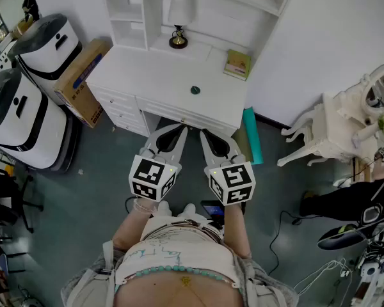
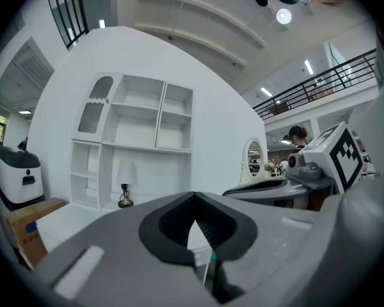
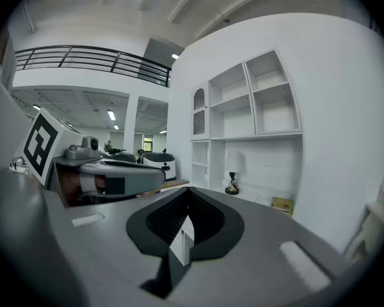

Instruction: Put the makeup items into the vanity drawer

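The left gripper (image 1: 177, 130) and the right gripper (image 1: 208, 133) are held side by side in front of the person's body, above a grey floor (image 1: 96, 190). Both point at the white vanity desk (image 1: 153, 75). In the left gripper view the jaws are pressed together at the tips with nothing between them, and the right gripper view shows the same.

Just past the tips is the desk's front edge, with one wide drawer (image 1: 179, 115) under the top and a stack of smaller ones (image 1: 118, 107) at its left.

On the bare white top lie three things, well apart:
- one small round dark-green item (image 1: 195, 90) near the middle
- one greenish book (image 1: 237, 64) at the back right
- one lamp (image 1: 179, 19) with a white shade at the back

White open shelves (image 1: 131, 15) stand behind, against a white wall.

Left of the desk lean one cardboard box (image 1: 83, 82) and two white machines (image 1: 48, 43). One teal roll (image 1: 251, 136) stands at the desk's right.
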`<state>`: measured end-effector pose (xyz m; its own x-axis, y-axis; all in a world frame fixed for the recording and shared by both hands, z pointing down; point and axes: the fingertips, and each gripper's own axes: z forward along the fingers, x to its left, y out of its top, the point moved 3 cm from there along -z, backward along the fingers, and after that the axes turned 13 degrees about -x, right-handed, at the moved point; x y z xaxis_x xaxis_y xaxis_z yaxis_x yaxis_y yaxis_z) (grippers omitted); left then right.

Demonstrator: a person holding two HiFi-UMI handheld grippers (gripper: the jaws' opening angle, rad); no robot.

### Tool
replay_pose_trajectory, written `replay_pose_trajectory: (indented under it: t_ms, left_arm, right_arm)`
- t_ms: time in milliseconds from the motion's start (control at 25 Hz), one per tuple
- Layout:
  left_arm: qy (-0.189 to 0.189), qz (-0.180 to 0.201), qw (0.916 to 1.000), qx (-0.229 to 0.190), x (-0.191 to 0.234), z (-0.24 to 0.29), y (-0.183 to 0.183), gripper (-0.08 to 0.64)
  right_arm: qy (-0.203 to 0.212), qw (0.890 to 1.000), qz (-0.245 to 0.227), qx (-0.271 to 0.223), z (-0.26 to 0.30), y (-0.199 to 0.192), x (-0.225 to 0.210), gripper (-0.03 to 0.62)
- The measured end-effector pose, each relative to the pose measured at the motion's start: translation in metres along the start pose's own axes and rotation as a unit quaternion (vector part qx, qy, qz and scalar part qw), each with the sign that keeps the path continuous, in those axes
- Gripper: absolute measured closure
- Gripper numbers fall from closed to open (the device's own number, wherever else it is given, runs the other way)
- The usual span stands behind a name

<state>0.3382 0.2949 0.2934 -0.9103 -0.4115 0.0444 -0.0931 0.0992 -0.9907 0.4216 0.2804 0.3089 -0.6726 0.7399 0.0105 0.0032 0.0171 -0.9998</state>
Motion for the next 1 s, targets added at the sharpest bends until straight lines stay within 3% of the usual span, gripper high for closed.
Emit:
replay_pose_trajectory:
  t_ms: [1000]
  left_arm:
    - [0.052, -0.003, 0.9984, 0.022, -0.027, 0.005, -0.022, 0.559]
  right_arm:
    - [0.052, 0.999, -0.002, 0.002, -0.019, -0.015, -0.020, 0.565]
